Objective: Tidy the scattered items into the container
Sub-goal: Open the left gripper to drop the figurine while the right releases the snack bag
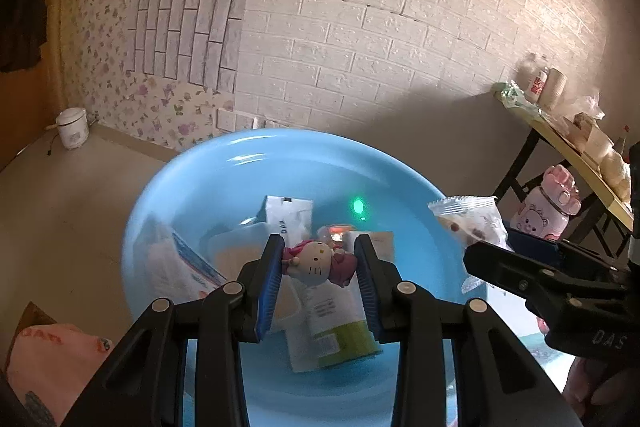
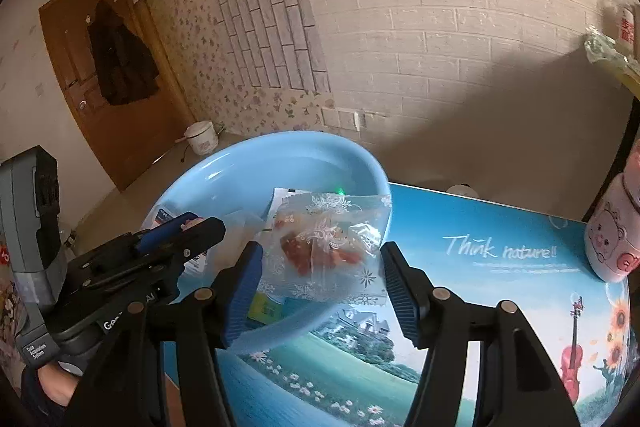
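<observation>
The left gripper (image 1: 318, 267) pinches a small glossy cat figurine (image 1: 318, 261), white-faced with a pink dress, between its blue ribbed pads above the round, smooth light-blue plastic basin (image 1: 288, 151), where flat paper and foil packets (image 1: 332, 323) already lie. The right gripper (image 2: 320, 279), its jaws moderately spread, clamps a crinkly clear snack bag (image 2: 328, 247) printed with white floral lace and holding red pieces, at the basin's near rim. The tabletop (image 2: 500, 267), a shiny printed landscape, reads "Think nature!!".
</observation>
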`<move>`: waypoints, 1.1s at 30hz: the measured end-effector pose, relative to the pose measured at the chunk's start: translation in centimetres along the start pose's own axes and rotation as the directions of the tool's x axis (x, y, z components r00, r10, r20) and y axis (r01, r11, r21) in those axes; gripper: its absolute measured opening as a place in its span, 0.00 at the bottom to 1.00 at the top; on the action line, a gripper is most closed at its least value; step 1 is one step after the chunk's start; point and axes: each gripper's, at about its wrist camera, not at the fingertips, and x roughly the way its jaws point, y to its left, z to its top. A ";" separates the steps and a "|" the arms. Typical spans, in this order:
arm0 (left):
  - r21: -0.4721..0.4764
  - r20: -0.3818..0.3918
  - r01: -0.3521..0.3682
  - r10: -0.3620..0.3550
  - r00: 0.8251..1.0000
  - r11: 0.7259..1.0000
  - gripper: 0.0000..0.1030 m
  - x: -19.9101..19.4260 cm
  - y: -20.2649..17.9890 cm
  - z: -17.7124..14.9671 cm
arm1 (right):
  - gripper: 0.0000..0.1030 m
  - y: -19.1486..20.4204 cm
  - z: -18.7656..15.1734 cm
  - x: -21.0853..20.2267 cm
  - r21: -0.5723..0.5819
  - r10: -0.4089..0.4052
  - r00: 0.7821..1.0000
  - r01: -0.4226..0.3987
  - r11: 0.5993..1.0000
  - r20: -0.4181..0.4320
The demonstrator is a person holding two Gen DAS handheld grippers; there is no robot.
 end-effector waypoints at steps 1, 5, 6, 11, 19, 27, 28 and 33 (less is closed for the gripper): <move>0.001 0.000 -0.006 0.006 1.000 1.000 0.33 0.1 0.2 0.1 | 0.60 0.2 0.1 0.2 -0.003 0.003 1.000 -0.003 1.000 -0.001; 0.002 0.007 -0.014 0.014 1.000 1.000 0.33 0.4 0.7 0.4 | 0.60 1.0 0.2 0.9 -0.019 0.013 1.000 -0.013 1.000 -0.009; 0.001 0.009 -0.014 0.014 1.000 1.000 0.33 0.4 0.9 0.5 | 0.60 1.1 0.1 1.0 -0.022 0.015 1.000 -0.016 1.000 -0.012; 0.002 0.006 -0.016 0.016 1.000 1.000 0.33 0.7 1.3 0.4 | 0.60 1.5 0.2 1.8 -0.035 0.023 1.000 -0.023 0.999 -0.022; 0.001 -0.003 -0.012 0.012 1.000 1.000 0.33 1.2 1.6 0.5 | 0.60 2.4 2.5 3.5 -0.108 0.022 0.999 -0.025 0.994 -0.024; 0.051 0.009 -0.011 0.011 1.000 0.999 0.69 1.1 1.0 0.4 | 0.60 2.4 3.1 4.8 -0.118 0.025 0.999 -0.029 0.993 -0.031; 0.049 0.008 -0.011 0.011 1.000 0.999 0.69 1.1 1.2 0.4 | 0.60 2.4 3.1 5.0 -0.121 0.022 0.999 -0.026 0.992 -0.033; 0.025 0.003 -0.019 0.019 1.000 0.999 0.69 1.1 1.4 0.2 | 0.60 2.8 3.2 5.5 -0.129 0.027 0.999 -0.033 0.991 -0.046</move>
